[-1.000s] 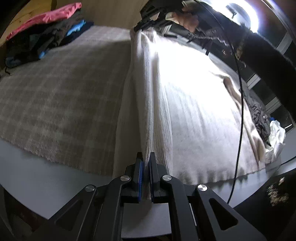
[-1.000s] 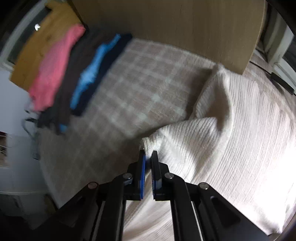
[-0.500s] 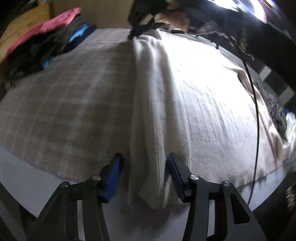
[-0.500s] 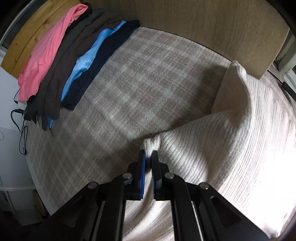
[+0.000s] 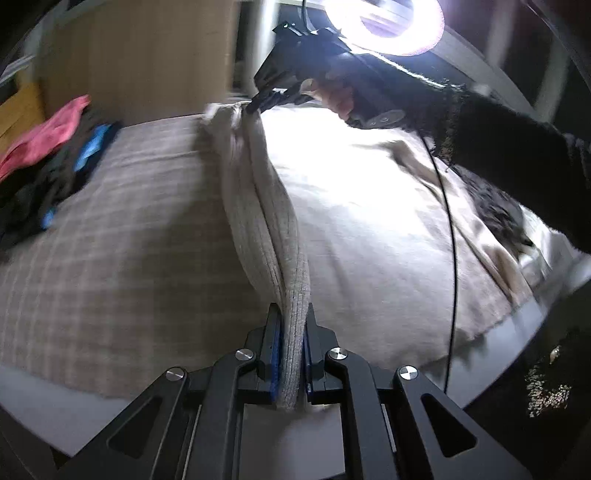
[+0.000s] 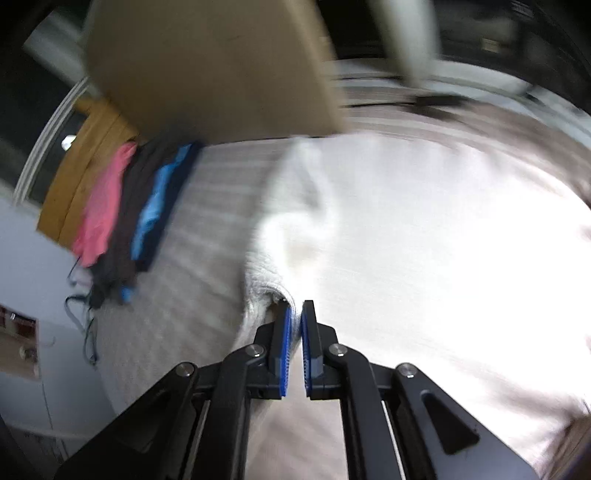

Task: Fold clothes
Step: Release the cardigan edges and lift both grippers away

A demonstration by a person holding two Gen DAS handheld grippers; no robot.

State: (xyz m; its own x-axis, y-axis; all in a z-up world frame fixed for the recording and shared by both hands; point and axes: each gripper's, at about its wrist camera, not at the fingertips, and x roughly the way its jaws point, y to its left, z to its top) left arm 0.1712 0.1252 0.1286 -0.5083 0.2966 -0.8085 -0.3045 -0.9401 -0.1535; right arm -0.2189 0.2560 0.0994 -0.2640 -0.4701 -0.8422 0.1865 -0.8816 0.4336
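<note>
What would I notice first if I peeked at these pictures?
First, the big cream ribbed knit sweater, pulled up into a ridge across the middle of the checked beige blanket, pinched between the left gripper and the right gripper. Then the glowing ring lamp at top right, and the pink garment at left.

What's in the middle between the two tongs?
The white knit sweater. In the left wrist view its folded edge stretches from the left tongs up to the right tongs.

A ring lamp (image 5: 400,26) glares at my left view's top, whitening the sweater (image 6: 424,236) beneath. My right view is smeared by motion blur. Fisheye edges darken and curve.
</note>
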